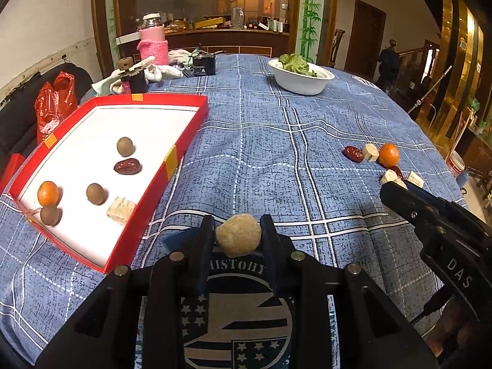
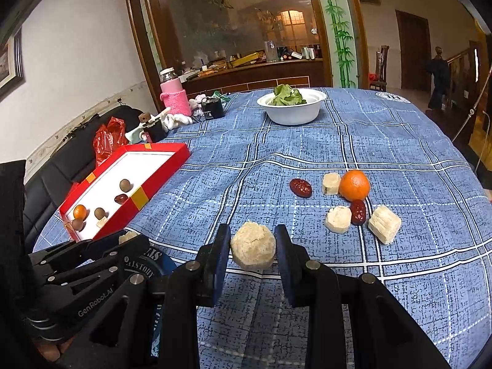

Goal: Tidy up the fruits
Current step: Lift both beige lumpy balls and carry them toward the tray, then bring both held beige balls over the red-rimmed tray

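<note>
My left gripper (image 1: pixel 237 233) is shut on a pale sugarcane piece (image 1: pixel 238 234), held above the blue checked tablecloth just right of the red tray (image 1: pixel 172 160). The tray holds an orange (image 1: pixel 48 193), a red date (image 1: pixel 127 166), three brown longans and a pale cane piece (image 1: pixel 120 210). My right gripper (image 2: pixel 252 246) is shut on another pale cane piece (image 2: pixel 252 245). Loose on the cloth to its right lie an orange (image 2: pixel 354 185), two red dates (image 2: pixel 300 187) and three cane pieces (image 2: pixel 384 224).
A white bowl of green leaves (image 2: pixel 292 107) stands at the table's far middle. A pink-sleeved jar (image 2: pixel 176 97), a black box (image 2: pixel 212 109) and white cloths sit at the far left. A red plastic bag (image 1: pixel 55 101) lies on a black seat beside the table.
</note>
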A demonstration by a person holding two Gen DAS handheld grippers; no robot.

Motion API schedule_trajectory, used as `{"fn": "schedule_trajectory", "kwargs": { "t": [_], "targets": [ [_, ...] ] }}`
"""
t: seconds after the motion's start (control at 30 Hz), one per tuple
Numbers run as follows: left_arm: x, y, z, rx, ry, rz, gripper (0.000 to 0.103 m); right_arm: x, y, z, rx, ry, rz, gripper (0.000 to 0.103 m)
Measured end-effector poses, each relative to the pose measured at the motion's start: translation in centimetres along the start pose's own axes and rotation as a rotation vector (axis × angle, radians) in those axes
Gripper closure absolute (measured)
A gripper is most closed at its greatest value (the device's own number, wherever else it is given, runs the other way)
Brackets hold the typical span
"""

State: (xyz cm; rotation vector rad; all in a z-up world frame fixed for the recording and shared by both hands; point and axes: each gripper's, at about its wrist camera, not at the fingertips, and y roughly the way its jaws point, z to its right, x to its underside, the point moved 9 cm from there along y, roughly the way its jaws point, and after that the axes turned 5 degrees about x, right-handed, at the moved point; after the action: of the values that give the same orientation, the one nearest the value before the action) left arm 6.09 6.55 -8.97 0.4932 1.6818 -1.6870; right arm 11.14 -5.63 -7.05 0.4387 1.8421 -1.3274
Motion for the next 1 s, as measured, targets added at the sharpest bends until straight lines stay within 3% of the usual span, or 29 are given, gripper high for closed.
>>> {"fn": "schedule_trajectory", "kwargs": {
  "t": [0.43,1.0],
  "targets": [
    [-0.5,-1.0,0.1,-0.04,0.019,0.055,0.076,0.0,0.0,-0.1,0.002,-0.005,0.004,0.073],
    [-0.7,-1.2,-0.3,-0.041,-0.007,0.069,0.076,0.2,0.4,0.1,0.023,-0.013,-0.011,0.073]
  ]
}}
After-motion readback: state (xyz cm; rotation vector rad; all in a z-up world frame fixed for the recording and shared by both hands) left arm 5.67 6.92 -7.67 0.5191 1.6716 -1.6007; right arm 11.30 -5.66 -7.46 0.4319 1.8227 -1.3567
